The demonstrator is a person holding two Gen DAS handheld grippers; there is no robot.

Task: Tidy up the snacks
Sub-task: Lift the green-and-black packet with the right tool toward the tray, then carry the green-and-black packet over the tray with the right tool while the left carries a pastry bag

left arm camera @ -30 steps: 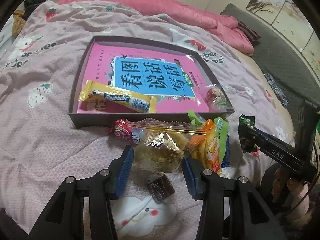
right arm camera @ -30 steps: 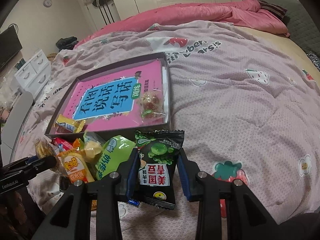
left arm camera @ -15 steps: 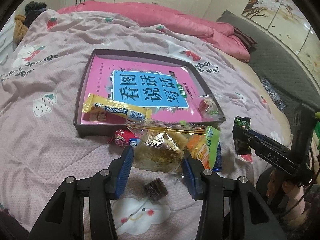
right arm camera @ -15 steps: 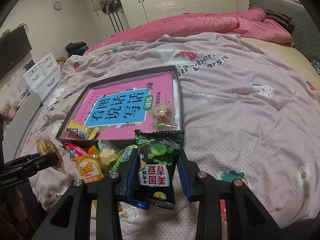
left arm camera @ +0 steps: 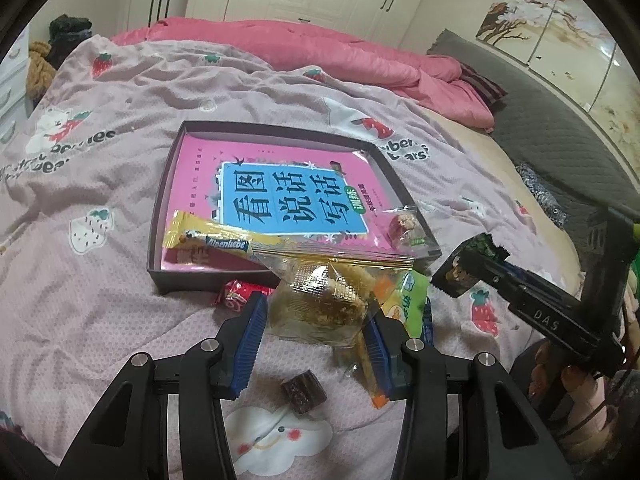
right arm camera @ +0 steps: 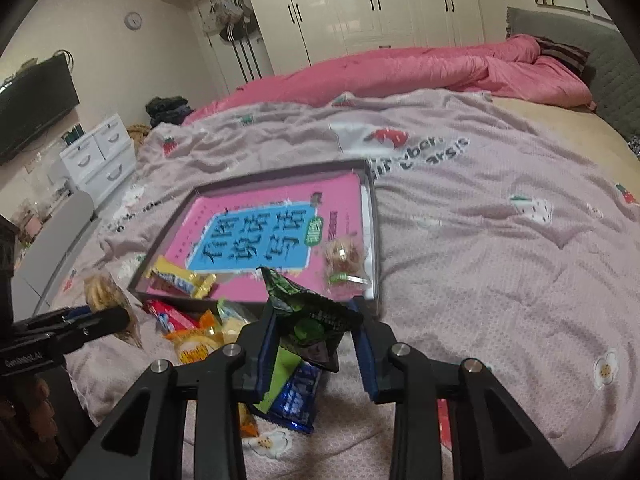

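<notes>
Left claw around clear pastry packet

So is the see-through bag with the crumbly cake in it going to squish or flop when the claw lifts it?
The clear cake bag probably flops: its sealed top edge sags sideways past the left claw. The cake looks crumbly, so hard squeezing may break it. It likely weighs little, since thin film holds it up.

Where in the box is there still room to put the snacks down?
The box is mostly free: the book's whole upper part, up to the far wall, is bare. The near edge is crowded, with the yellow candy stick at its left end and the clear candy bag in its right corner.
</notes>
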